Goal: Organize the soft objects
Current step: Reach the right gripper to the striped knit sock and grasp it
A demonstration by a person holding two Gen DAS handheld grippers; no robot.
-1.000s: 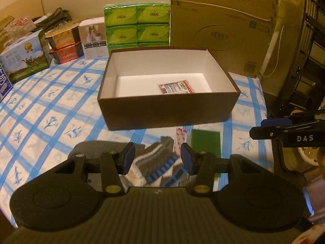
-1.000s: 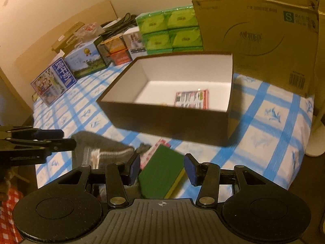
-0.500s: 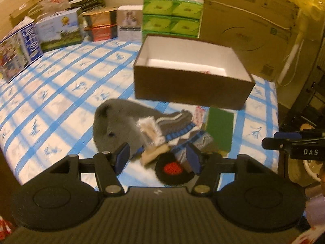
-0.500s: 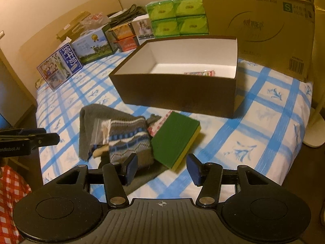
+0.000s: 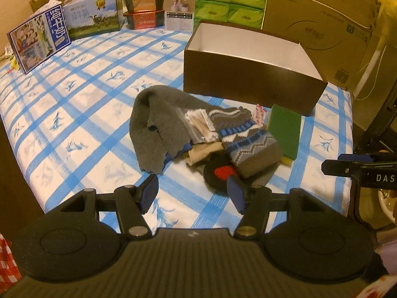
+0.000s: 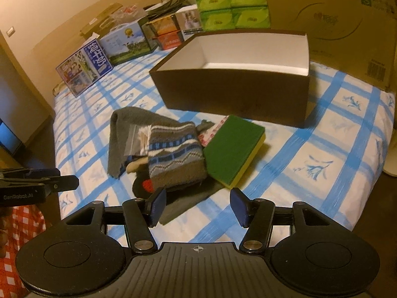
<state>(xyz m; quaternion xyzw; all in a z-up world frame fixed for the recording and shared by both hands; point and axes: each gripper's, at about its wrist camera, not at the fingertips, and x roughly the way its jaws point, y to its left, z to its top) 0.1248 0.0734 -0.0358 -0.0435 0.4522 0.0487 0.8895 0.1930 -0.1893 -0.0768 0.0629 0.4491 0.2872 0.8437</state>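
The left gripper [image 5: 193,193] stands with its blue-padded jaws spread and nothing between them. The right gripper [image 6: 199,206] is likewise spread and empty; its jaws have just been opening. Both hang above the near edge of the blue-and-white checked bedsheet [image 5: 74,94], touching nothing.

At 12 o'clock from each gripper lies the pile of soft things: a grey fleece cloth [image 5: 153,121], a grey-and-blue patterned knit sock [image 5: 250,144], a green-and-yellow rectangular sponge [image 6: 232,149] and a black round patch with a red centre [image 5: 218,172]. Further on at 12 to 1 o'clock stands the open brown cardboard box with white inside [image 5: 248,77].

Only the right wrist view shows the sponge's yellow underside clearly; the left wrist view shows the clear plastic bag [image 5: 198,124] more fully.

A second ago both cameras were closer to the box, with a red printed packet visible inside; now its floor is hidden.
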